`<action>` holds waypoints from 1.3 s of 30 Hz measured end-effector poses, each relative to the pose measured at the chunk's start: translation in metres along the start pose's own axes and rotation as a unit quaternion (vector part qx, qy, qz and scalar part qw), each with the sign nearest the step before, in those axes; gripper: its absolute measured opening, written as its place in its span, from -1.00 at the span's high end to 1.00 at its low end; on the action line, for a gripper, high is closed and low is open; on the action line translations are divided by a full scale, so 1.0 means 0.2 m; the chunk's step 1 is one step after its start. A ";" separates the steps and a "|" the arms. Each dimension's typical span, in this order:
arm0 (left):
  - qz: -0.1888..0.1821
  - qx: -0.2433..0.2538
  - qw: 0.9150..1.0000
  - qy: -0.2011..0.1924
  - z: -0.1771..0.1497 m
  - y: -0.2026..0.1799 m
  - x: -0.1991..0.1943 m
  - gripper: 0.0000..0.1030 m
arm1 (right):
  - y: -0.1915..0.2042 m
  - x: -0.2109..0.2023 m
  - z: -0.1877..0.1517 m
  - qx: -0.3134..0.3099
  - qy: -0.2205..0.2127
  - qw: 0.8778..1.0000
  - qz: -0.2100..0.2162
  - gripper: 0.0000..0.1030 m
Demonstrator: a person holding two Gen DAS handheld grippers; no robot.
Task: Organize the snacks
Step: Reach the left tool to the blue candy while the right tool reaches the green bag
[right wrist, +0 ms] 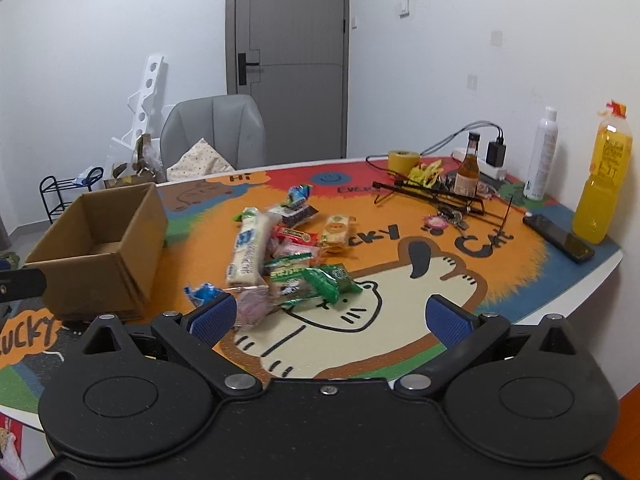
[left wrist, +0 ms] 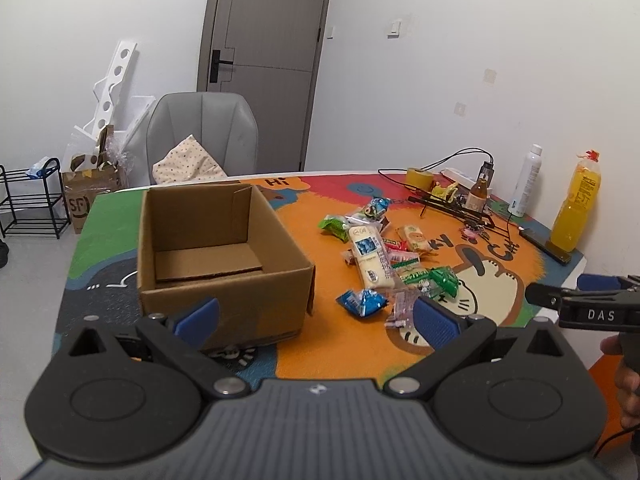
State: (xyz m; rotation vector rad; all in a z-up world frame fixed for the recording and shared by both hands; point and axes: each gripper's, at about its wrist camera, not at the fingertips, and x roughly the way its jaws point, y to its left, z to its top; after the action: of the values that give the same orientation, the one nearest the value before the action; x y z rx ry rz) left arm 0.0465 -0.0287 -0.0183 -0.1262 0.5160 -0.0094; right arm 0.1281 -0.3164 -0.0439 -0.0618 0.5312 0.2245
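An open, empty cardboard box point(left wrist: 216, 240) stands on the left of the colourful table mat; it also shows in the right wrist view point(right wrist: 100, 248). A pile of snack packets point(left wrist: 384, 260) lies to its right, with a long white packet point(right wrist: 248, 252), green packets point(right wrist: 320, 280) and a blue packet point(left wrist: 362, 302). My left gripper point(left wrist: 316, 320) is open and empty, just in front of the box's near right corner. My right gripper point(right wrist: 332, 318) is open and empty, in front of the pile. Its tip shows at the right edge of the left wrist view point(left wrist: 580, 300).
At the table's back right stand a yellow drink bottle point(right wrist: 604, 184), a white spray bottle point(right wrist: 542, 156), a small brown bottle point(right wrist: 468, 168), a tape roll point(right wrist: 404, 160), cables with a charger point(right wrist: 496, 148) and a phone point(right wrist: 558, 238). A grey chair point(left wrist: 204, 136) stands behind the table.
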 end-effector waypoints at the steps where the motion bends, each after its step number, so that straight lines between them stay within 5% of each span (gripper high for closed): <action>1: -0.001 0.000 1.000 -0.001 0.00 -0.01 0.02 -0.99 | -0.02 0.02 -0.01 0.009 0.002 1.000 0.003 -1.00; 25: -0.031 -0.033 0.998 0.054 -0.02 -0.16 0.53 -0.94 | -0.27 0.36 -0.07 0.062 0.014 0.997 0.035 -1.00; 35: -0.038 -0.032 0.995 0.082 -0.06 -0.22 0.71 -0.52 | -0.29 0.49 -0.11 0.074 0.036 0.995 0.058 -0.57; 39: -0.028 -0.030 0.995 0.088 -0.08 -0.23 0.78 -0.37 | -0.28 0.54 -0.10 0.079 0.036 0.994 0.067 -0.57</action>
State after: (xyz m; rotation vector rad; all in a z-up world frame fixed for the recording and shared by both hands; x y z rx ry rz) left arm 0.1754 -0.0829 -0.1022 -0.2001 0.6893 -0.0603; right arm 0.2209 -0.3520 -0.1162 0.1211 0.6240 0.3118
